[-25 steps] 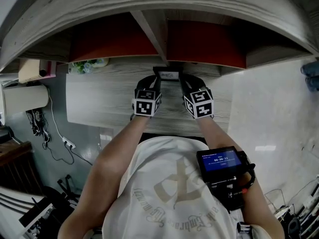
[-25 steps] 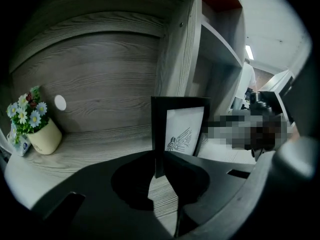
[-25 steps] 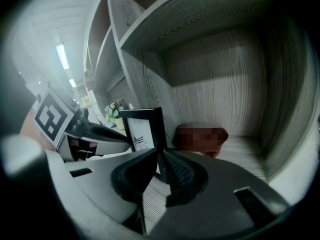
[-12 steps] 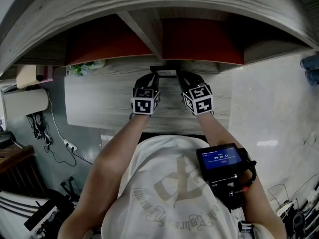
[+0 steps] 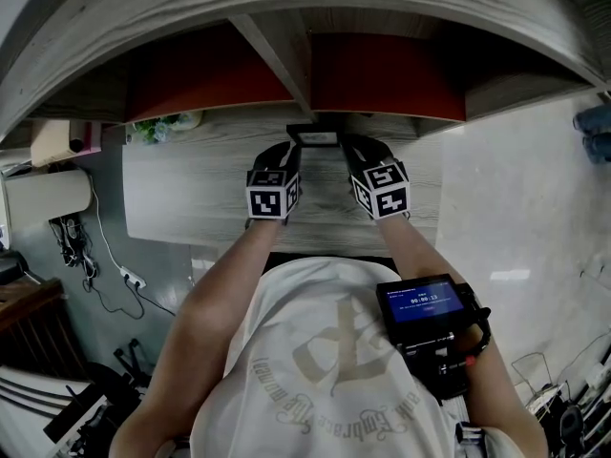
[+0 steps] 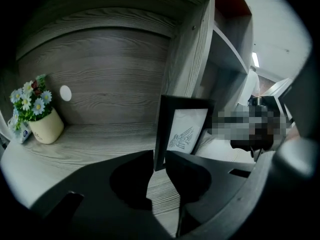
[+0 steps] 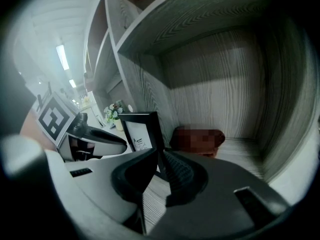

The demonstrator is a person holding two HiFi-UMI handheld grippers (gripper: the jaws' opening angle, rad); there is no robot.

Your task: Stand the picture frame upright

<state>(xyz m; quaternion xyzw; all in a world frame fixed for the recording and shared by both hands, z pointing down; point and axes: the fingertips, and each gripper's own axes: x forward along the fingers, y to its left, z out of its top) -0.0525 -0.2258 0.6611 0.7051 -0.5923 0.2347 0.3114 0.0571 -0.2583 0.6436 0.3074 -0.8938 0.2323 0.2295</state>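
The black picture frame with a white bird drawing stands upright on the grey wooden shelf, under the shelf divider. My left gripper has the frame's left edge between its jaws. Those jaws have just been opening, and a thin gap shows beside the edge. My right gripper is shut on the frame's right edge. In the head view the marker cubes of the left gripper and the right gripper flank the frame.
A small pot of flowers stands at the shelf's left end, also visible as the flowers in the head view. The upright divider and red back panels close in behind the frame. A white surface lies to the right.
The left gripper's cube has shifted slightly to the left and rolled a little. The frame stays upright and the right gripper has kept still.
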